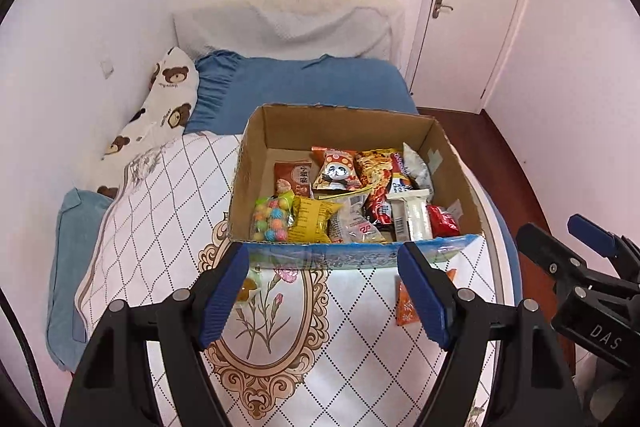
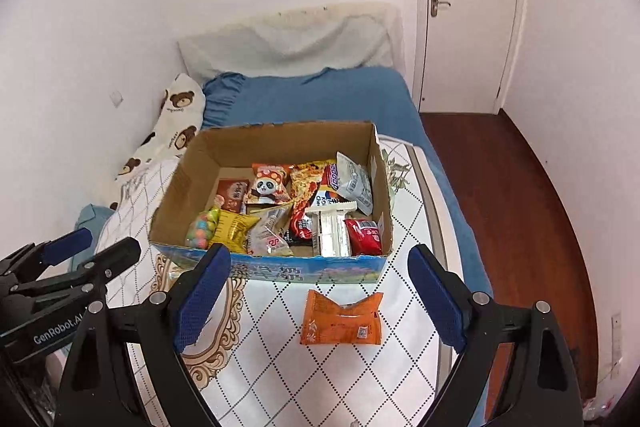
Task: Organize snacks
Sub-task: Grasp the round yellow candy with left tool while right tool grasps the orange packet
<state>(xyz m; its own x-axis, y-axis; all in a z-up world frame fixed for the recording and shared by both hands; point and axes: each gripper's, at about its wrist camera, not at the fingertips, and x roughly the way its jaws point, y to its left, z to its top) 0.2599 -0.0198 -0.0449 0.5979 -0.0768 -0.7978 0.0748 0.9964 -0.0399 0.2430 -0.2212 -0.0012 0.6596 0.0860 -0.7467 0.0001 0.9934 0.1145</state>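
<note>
A cardboard box (image 1: 256, 163) (image 2: 180, 183) sits on the patterned bed cover and holds several snack packets, among them a bag of coloured candy balls (image 1: 271, 219) and a red packet (image 2: 364, 237). An orange snack packet (image 2: 341, 319) lies on the cover in front of the box; part of it shows in the left wrist view (image 1: 405, 303). A small yellow wrapped sweet (image 1: 246, 291) lies beside my left finger. My left gripper (image 1: 322, 293) is open and empty above the cover, short of the box. My right gripper (image 2: 320, 301) is open and empty, above the orange packet.
The bed has a white patterned cover (image 2: 280, 367), a blue blanket (image 1: 312, 83) behind the box and a bear-print pillow (image 1: 160, 107) by the left wall. A wooden floor (image 2: 512, 187) and a closed door (image 2: 468, 7) are to the right.
</note>
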